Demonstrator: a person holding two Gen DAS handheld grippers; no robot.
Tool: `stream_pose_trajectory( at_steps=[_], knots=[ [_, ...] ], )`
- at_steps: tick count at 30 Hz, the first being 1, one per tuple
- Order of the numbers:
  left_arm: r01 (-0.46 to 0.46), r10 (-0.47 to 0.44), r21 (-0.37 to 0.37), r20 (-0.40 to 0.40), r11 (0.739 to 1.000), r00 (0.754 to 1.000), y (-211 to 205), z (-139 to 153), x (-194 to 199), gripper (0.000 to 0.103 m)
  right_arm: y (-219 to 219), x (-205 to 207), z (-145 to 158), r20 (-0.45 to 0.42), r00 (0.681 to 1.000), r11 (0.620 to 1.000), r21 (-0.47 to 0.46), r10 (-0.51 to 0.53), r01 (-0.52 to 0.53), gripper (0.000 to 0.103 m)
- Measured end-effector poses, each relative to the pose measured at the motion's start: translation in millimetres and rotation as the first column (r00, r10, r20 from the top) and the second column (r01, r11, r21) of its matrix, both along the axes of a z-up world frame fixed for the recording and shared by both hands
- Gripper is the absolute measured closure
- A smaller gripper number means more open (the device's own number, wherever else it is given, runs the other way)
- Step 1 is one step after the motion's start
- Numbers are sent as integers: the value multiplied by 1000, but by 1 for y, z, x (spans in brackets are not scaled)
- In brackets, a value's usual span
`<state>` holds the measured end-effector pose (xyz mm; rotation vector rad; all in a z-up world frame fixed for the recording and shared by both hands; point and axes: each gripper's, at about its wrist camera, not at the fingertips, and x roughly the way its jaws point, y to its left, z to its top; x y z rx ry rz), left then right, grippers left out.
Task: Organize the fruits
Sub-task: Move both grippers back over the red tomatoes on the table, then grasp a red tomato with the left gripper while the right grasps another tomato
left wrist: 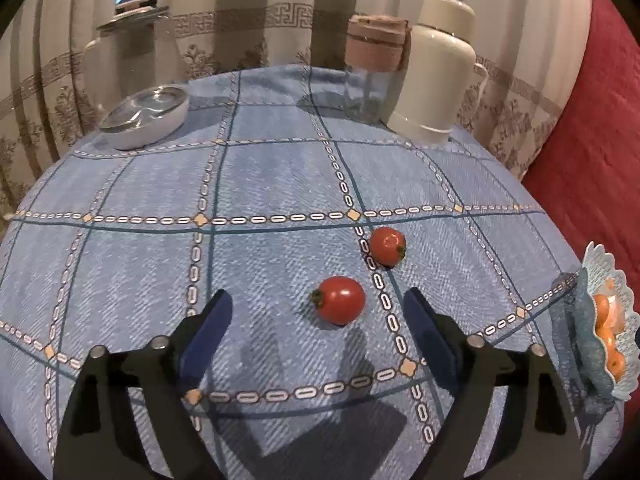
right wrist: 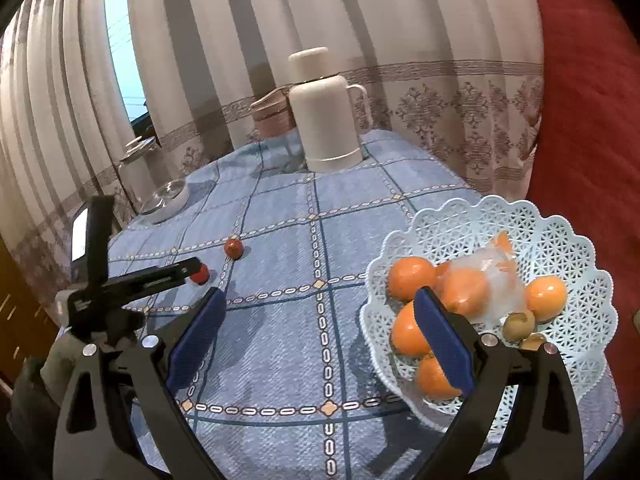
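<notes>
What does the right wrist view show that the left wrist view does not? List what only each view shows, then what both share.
Only the right wrist view: the left gripper seen from the side, and two small greenish fruits in the basket.
Only the left wrist view: the near tomato unobstructed, ahead of the open left jaws.
Both: two tomatoes, the white flask, the glass dish, the oranges, the blue tablecloth.

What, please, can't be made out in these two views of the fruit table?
- Near tomato: right wrist view, partly hidden by the left gripper.
- Basket: left wrist view, cut off by the fisheye edge.
- Item in clear wrap: right wrist view, blurred by plastic.
- Glass jar: right wrist view, behind the white flask.
</notes>
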<state>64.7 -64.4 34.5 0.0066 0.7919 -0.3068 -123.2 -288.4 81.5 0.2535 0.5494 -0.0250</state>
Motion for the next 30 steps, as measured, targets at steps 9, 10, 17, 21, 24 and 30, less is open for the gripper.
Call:
stream_pose_trajectory(
  at_steps=[9,10,17,21,24,30],
  knots=[
    [11,-9,25,-60,1000,998,-12,-15,22,45,7,5,-3,-12,1000,1000,-26,11,-11,7],
    [13,-12,27,-68,1000,998,-12,-17,23,51,8,6,-4,-14,1000,1000,-27,11,-12,7],
    [39,-39,-6,-65,999,997,-11,-17,21,71,19,14,-8,-29,999,999,-39,35,-36,7],
    [44,-46,-38,-43,998,998,-6,-13,15,71,27,20,-7,-27,998,997,-58,53,-55,7],
    [35,-37,-45,-25,998,999,-2,-9,11,71,33,27,-6,-31,997,996,-68,64,-66,7],
    [-13,15,-51,23,999,1000,11,4,6,71,47,43,-7,-41,995,992,-87,93,-96,7]
  ],
)
